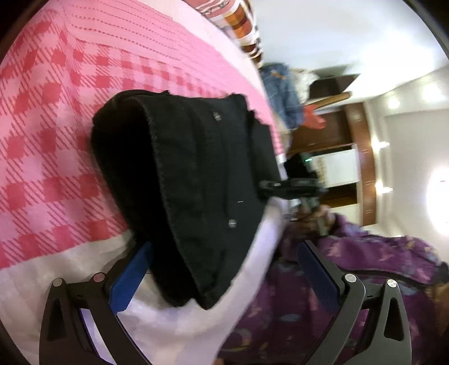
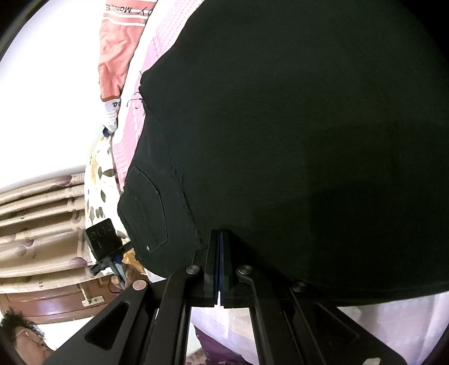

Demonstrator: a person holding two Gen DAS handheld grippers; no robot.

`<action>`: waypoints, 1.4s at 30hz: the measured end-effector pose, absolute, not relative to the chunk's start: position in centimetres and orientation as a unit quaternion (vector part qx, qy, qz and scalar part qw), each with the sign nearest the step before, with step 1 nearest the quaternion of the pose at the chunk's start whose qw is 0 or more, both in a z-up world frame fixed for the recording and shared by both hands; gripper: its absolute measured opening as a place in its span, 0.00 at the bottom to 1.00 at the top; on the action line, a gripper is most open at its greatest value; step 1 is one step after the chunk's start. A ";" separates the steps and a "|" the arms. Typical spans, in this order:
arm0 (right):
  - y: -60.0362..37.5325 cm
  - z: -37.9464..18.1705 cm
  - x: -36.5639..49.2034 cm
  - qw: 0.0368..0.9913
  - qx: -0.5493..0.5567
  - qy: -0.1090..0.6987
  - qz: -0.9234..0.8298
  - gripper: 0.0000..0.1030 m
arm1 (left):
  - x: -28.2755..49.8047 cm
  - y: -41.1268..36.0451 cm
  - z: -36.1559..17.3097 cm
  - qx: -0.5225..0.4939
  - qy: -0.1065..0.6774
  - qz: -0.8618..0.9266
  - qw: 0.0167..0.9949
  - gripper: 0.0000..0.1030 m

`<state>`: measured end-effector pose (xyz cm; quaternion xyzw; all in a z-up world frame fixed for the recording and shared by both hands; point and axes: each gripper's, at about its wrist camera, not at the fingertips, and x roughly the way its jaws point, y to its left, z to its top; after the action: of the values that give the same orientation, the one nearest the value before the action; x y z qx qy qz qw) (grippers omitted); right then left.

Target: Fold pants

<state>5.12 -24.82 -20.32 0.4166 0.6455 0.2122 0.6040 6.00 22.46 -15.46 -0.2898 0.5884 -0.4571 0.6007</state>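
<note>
Bright, blown-out ceiling lights (image 1: 393,104), motion blur in the left view, heavy fisheye curvature, dark vignetted corners.

Folded pants (image 1: 196,179) lie on bedsheet (image 1: 56,140), betw. left claw (image 1: 221,272) fingers, pillow (image 1: 213,8) behind.

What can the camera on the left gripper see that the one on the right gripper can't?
Only the left wrist view shows the pink checked bedspread, the folded edge of the pants with two rivets, and the left gripper wide open, pads off the cloth. Only the right wrist view shows the back pocket, striped curtains and the right gripper shut at the cloth's edge. Both show the black pants.
</note>
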 end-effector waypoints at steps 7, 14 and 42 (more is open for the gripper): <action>-24.9 -20.5 5.2 0.601 0.424 0.645 0.210 0.00 | 6.0 21.3 -15.2 -0.225 0.618 -0.423 0.623 0.97; -25.0 -20.6 5.2 0.599 0.428 0.643 0.210 0.00 | 5.9 21.9 -15.4 -0.239 0.619 -0.419 0.620 0.97; -25.3 -21.1 4.9 0.586 0.454 0.639 0.205 0.00 | 6.5 20.6 -15.2 -0.299 0.593 -0.400 0.632 0.98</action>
<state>4.93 -25.29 -21.07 0.4545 0.6385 0.2053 0.5862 6.48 20.58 -15.21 -0.2985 0.5932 -0.4002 0.6316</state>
